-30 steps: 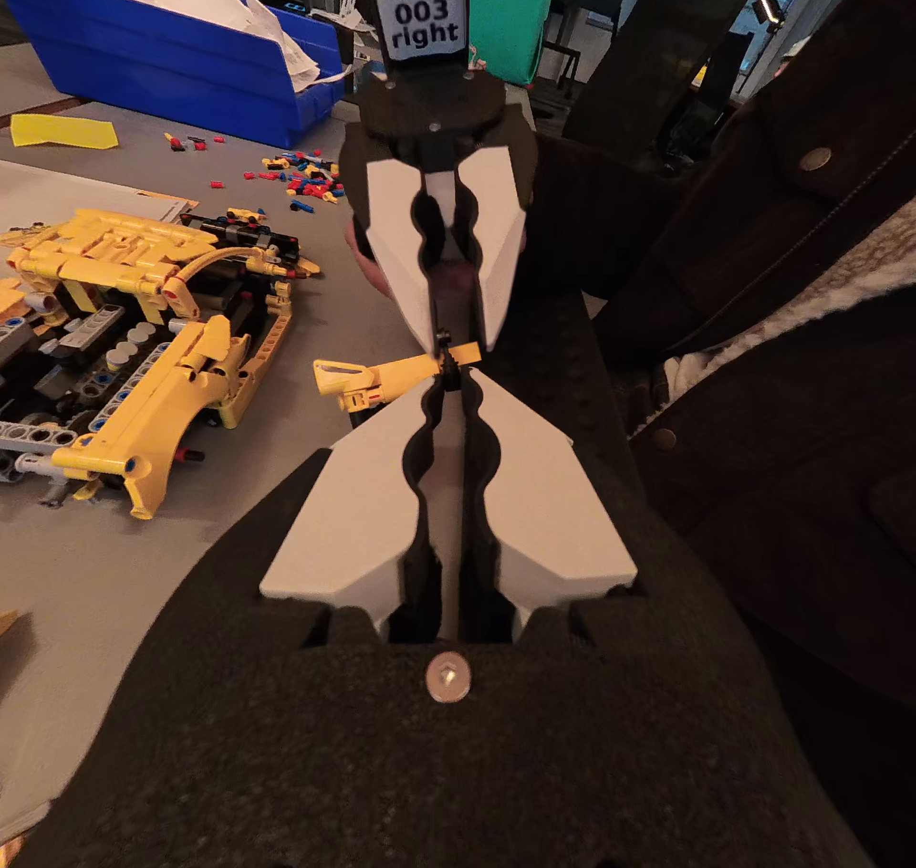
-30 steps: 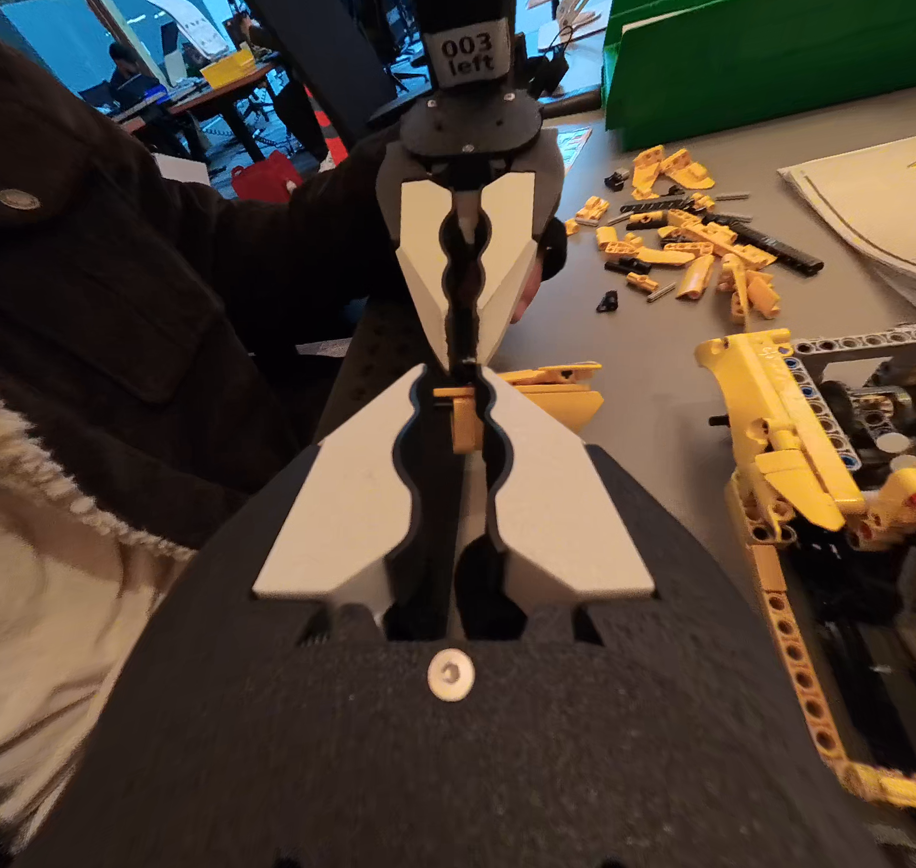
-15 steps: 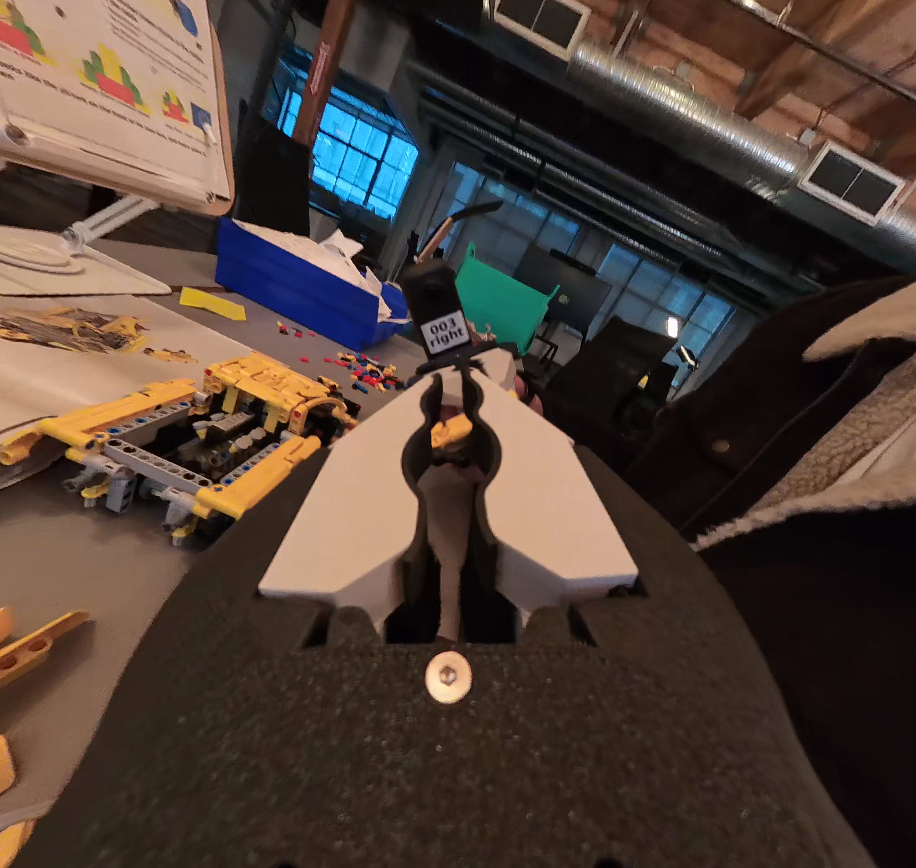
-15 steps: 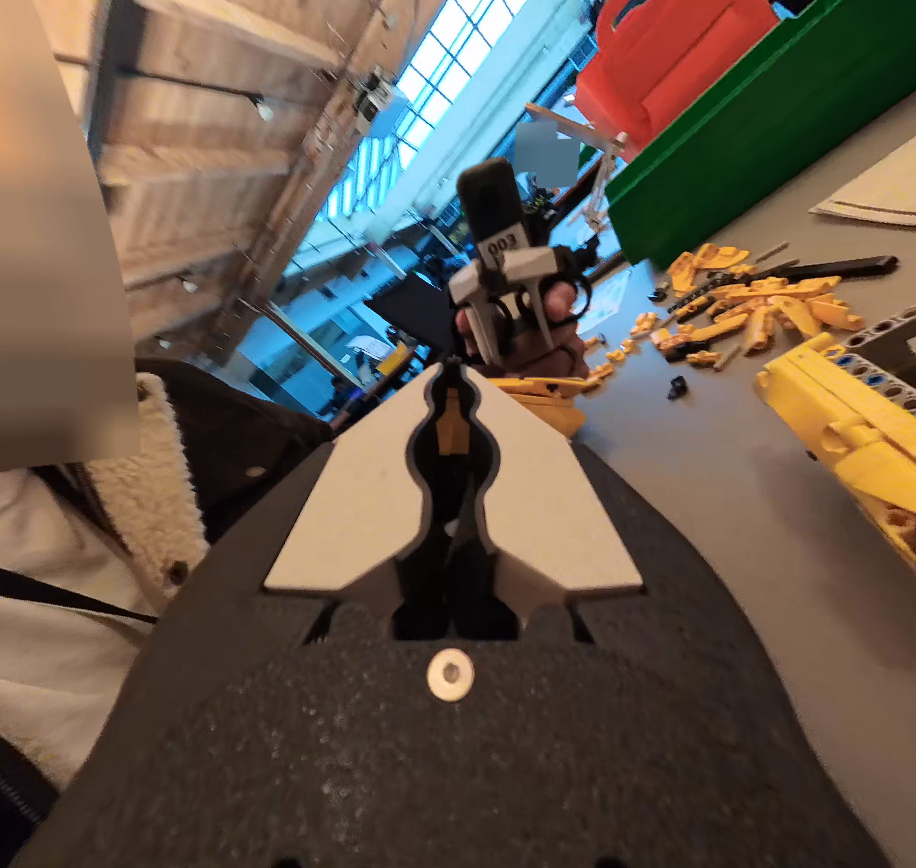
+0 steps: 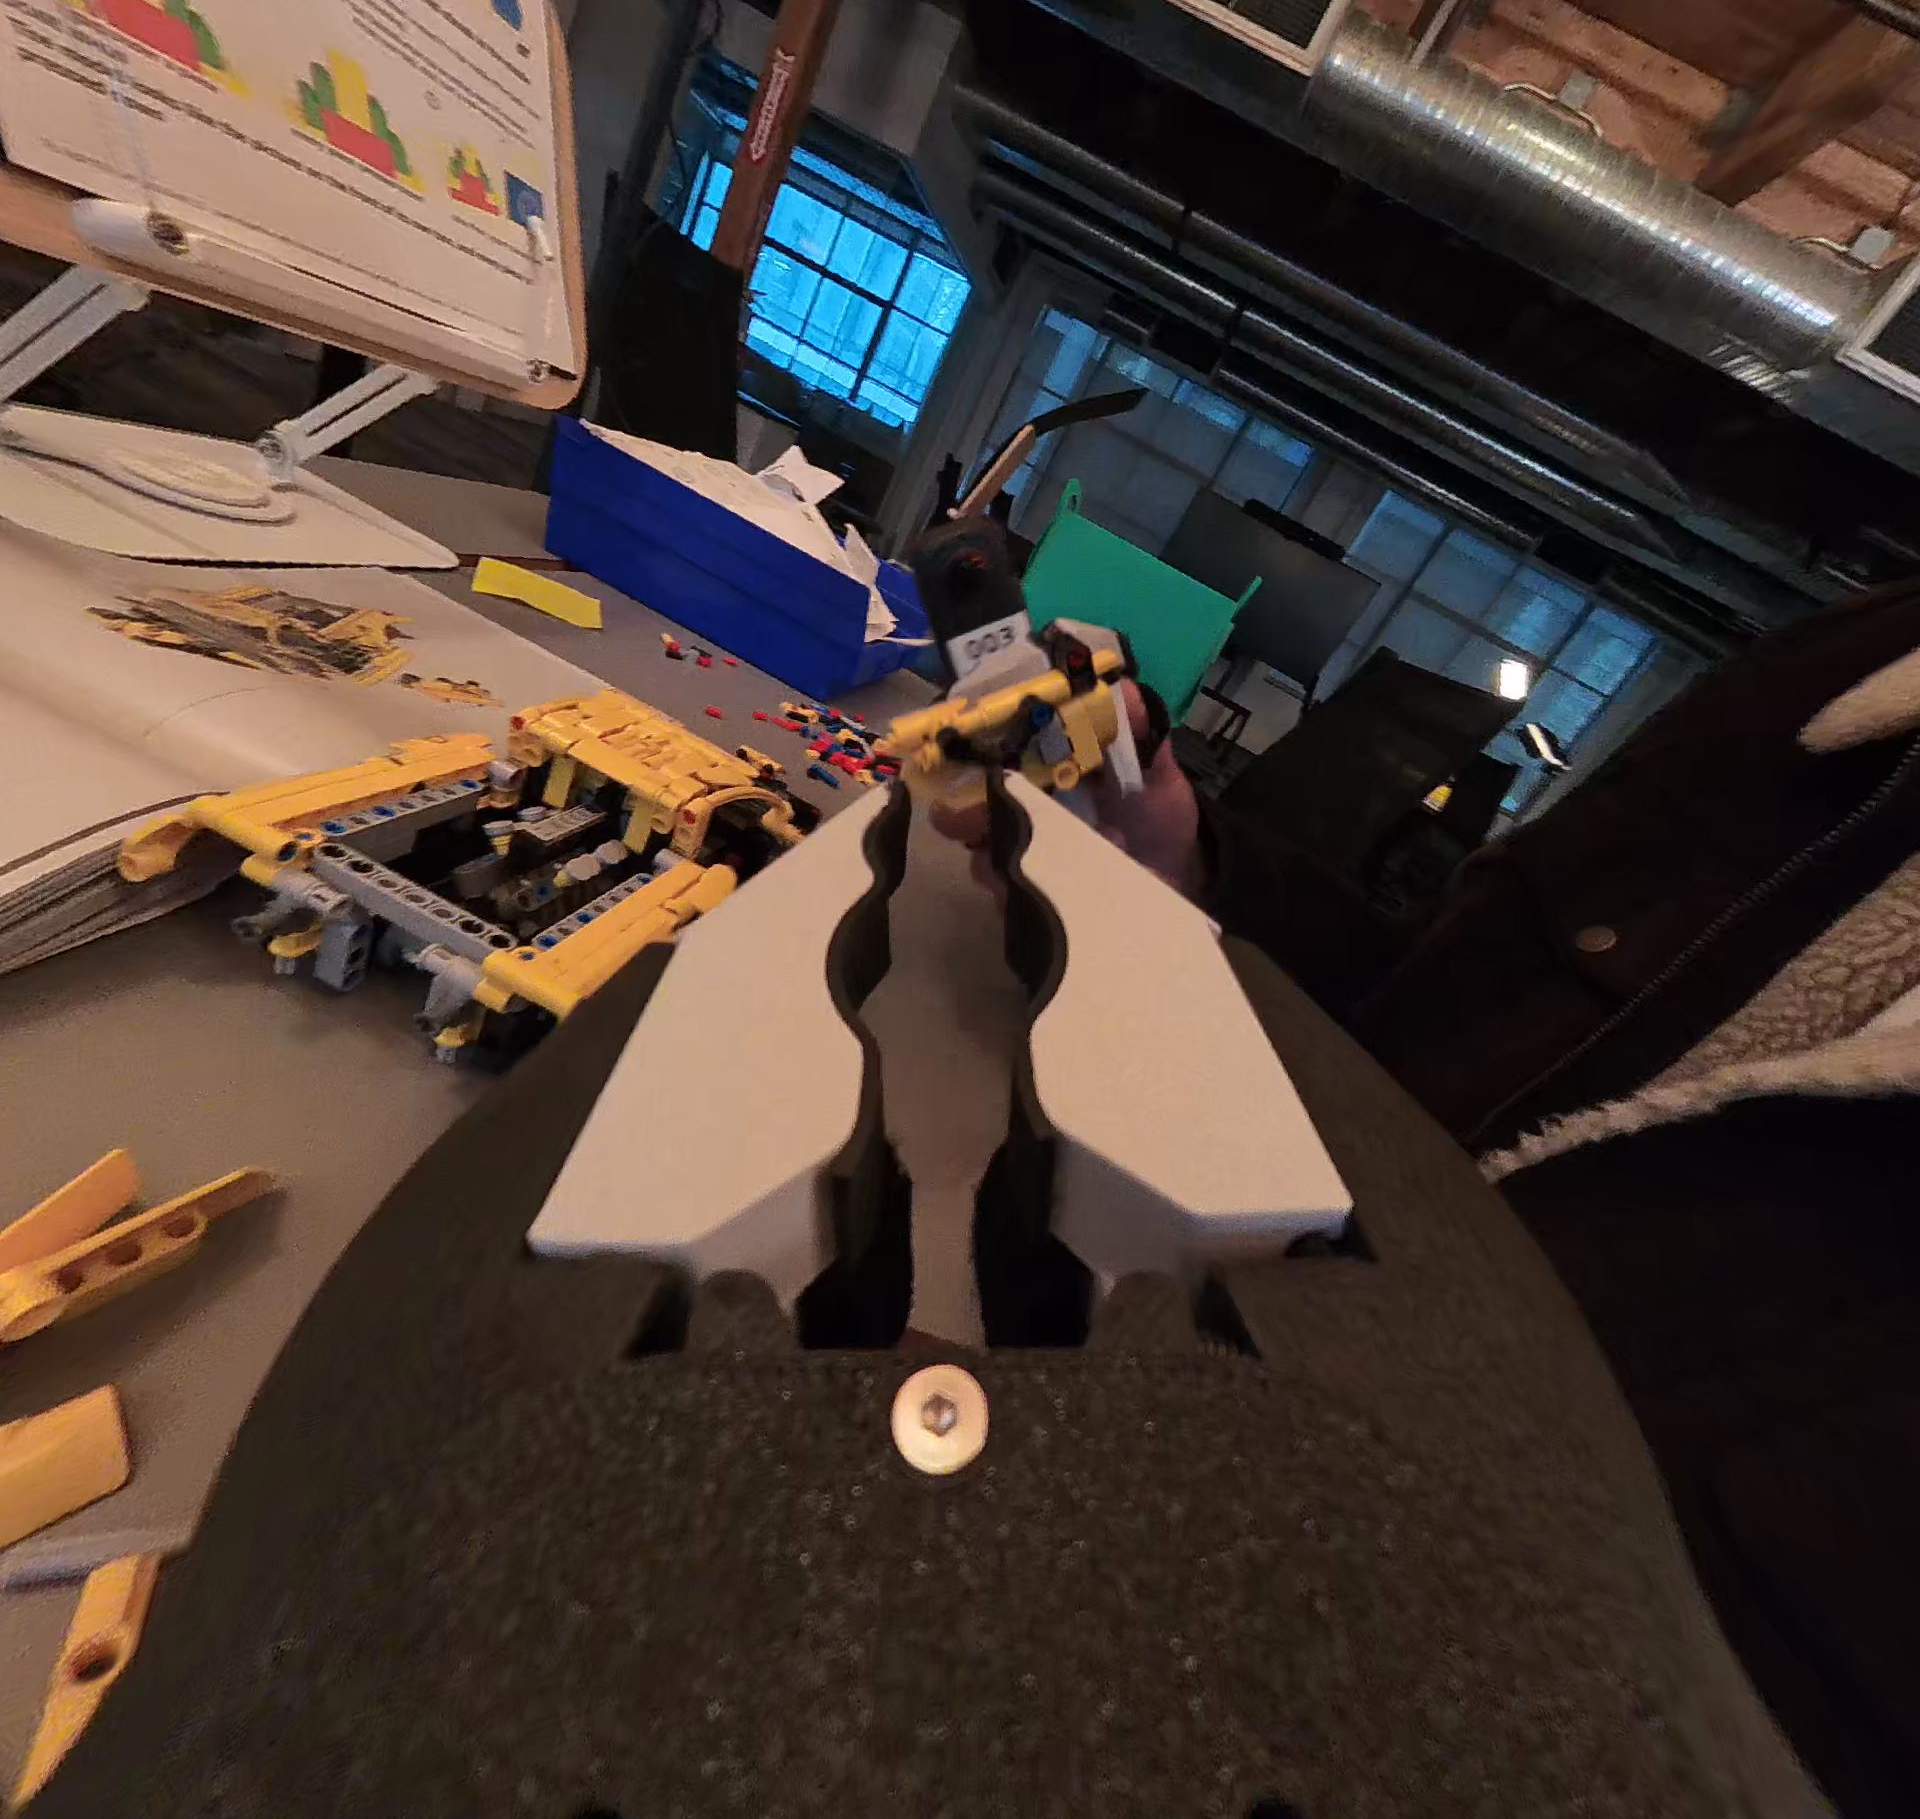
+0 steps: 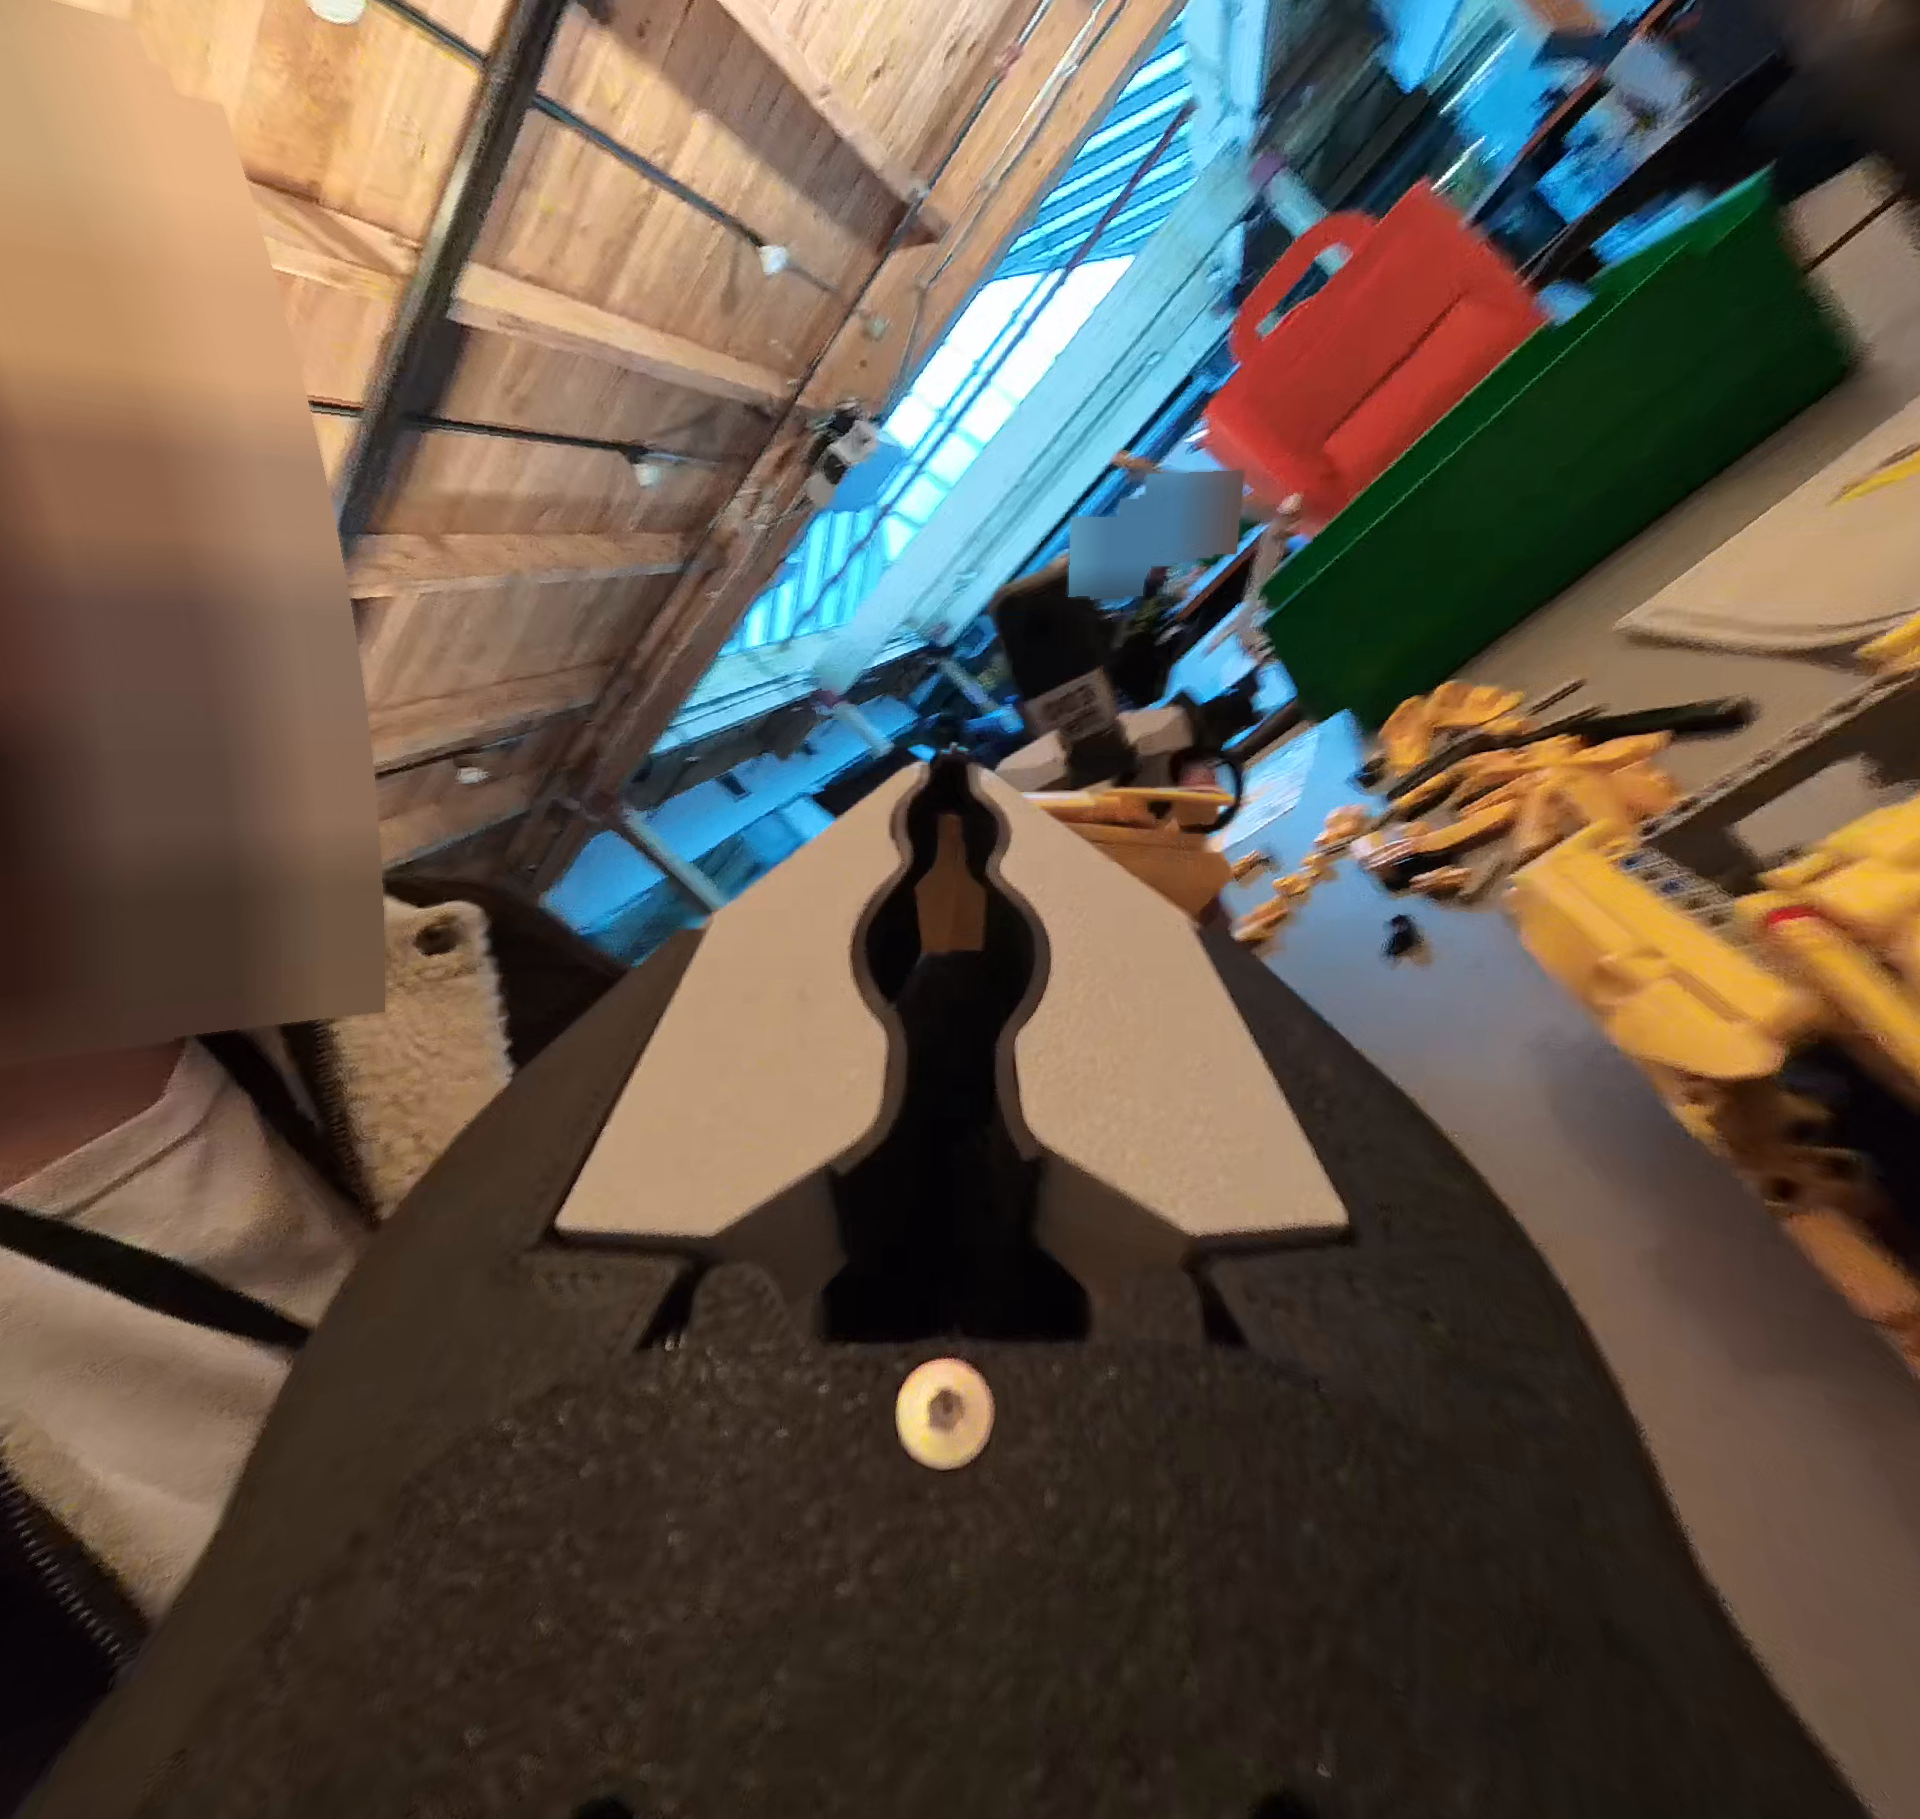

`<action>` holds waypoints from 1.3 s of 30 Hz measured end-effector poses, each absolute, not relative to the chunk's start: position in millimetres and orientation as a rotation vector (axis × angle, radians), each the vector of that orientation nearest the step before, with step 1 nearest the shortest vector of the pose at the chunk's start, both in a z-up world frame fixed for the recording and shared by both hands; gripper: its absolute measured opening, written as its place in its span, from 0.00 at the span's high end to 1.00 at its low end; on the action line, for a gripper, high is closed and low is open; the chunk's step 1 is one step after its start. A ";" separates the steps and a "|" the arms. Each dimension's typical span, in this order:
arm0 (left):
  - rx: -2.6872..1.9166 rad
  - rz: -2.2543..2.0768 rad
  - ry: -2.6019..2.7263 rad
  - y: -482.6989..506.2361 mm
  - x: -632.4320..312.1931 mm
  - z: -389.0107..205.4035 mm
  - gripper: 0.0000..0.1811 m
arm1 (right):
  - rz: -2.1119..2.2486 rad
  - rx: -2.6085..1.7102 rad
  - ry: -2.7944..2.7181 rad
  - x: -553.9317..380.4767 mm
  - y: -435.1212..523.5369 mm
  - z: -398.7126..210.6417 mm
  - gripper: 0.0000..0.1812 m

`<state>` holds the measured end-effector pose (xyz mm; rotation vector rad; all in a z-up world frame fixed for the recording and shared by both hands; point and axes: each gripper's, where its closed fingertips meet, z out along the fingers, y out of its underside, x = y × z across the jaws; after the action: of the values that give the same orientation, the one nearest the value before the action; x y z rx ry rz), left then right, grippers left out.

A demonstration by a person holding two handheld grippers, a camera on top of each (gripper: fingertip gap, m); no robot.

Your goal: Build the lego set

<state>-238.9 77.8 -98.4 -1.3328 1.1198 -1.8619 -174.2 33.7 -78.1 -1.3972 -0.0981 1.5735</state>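
Left wrist view: the left claw (image 5: pixel 951 790) has loosened, its fingers parted where a moment ago they were pinched shut. The yellow piece (image 5: pixel 1003 730) sits right at its tips (still touching? I cannot tell). Left of the claw, on the table (image 5: pixel 208 1094), lies the half-built car (image 5: pixel 499 865). Beyond that is a blue bin (image 5: pixel 717 574) stuffed with papers.

Right wrist view: the right claw (image 6: pixel 945 782) is clamped on the yellow piece's end, so I'd judge it now carries it alone. Off to its right stand a green bin (image 6: pixel 1558 481) and a red bin (image 6: pixel 1361 377), contents hidden.
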 end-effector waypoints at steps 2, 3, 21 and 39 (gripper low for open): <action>-1.366 -1.812 1.100 84.7 -238.2 -103.2 0.92 | 1.348 -1.435 -0.083 -148.4 40.7 -75.4 0.98; -1.388 -1.786 1.092 88.2 -237.5 -106.4 0.92 | 1.197 -1.475 -0.087 -132.6 44.4 -75.9 0.98; -1.598 -1.553 0.961 138.0 -235.7 -135.1 0.93 | 0.239 -1.589 0.323 22.8 46.6 -110.9 0.98; -1.455 -1.082 1.310 60.8 -139.2 -140.9 0.85 | 0.320 -1.482 0.111 -47.8 50.4 -75.9 0.98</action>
<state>-139.2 60.8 -140.9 -1.4550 1.3101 -1.0823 -47.8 50.4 -75.9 -1.4816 0.1107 0.3199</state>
